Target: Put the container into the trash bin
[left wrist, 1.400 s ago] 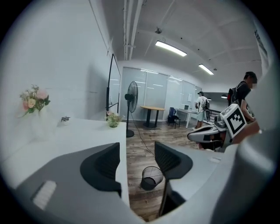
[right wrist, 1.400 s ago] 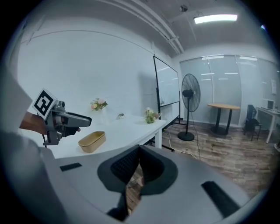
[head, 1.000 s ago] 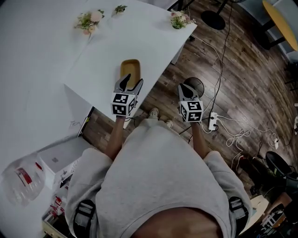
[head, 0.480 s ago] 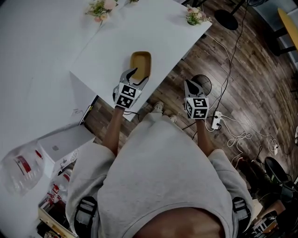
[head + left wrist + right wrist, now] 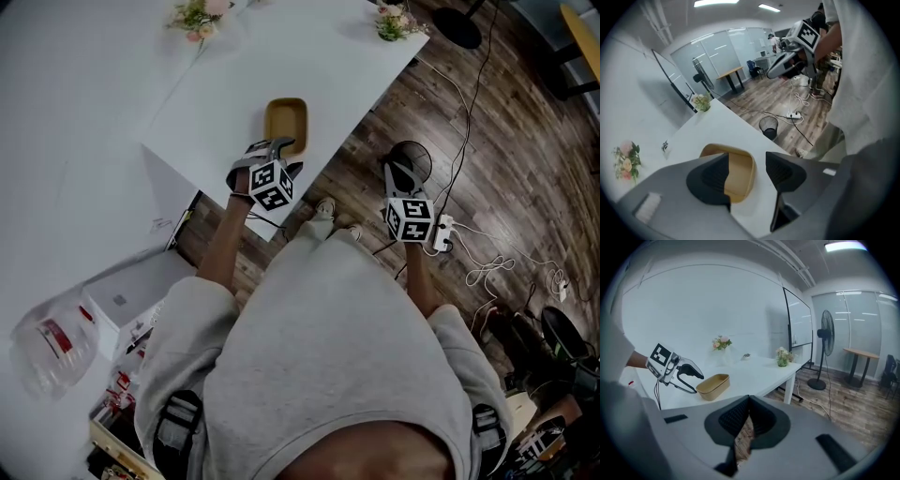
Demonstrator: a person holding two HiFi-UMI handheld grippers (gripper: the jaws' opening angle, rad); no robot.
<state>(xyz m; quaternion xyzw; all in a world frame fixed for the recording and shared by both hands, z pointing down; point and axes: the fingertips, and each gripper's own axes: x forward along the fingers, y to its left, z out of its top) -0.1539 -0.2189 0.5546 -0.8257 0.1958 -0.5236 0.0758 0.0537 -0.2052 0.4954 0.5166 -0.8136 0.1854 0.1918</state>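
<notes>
The container (image 5: 286, 124), a shallow tan tray, lay on the white table (image 5: 234, 75) close to the edge that faced the person. Its long axis ran away from the person, more or less along the line in which the left gripper (image 5: 284, 156) pointed. This gripper was tilted down at the near short end of the tray. In the left gripper view its jaws stood wide apart, and the near end of the container (image 5: 740, 176) showed in the gap between them. One pad lay in front of the tray's left part, but neither pad seemed to press on it, so the gripper was open and held nothing.

The right gripper (image 5: 400, 175) hung beyond the table edge, over the wooden floor and well apart from the tray. Its jaws were closed on each other with nothing between them. From its view the container (image 5: 712, 386) was off to the left, just beside the left gripper (image 5: 691, 376).

The left hand was clearly the nearer one, so the grasp probably belonged to it. The jaws would likely have to straddle the near end wall or the rim before closing. The trash bin (image 5: 421, 156), a dark round basket, stood on the floor to the right of the table, almost under the right gripper.
</notes>
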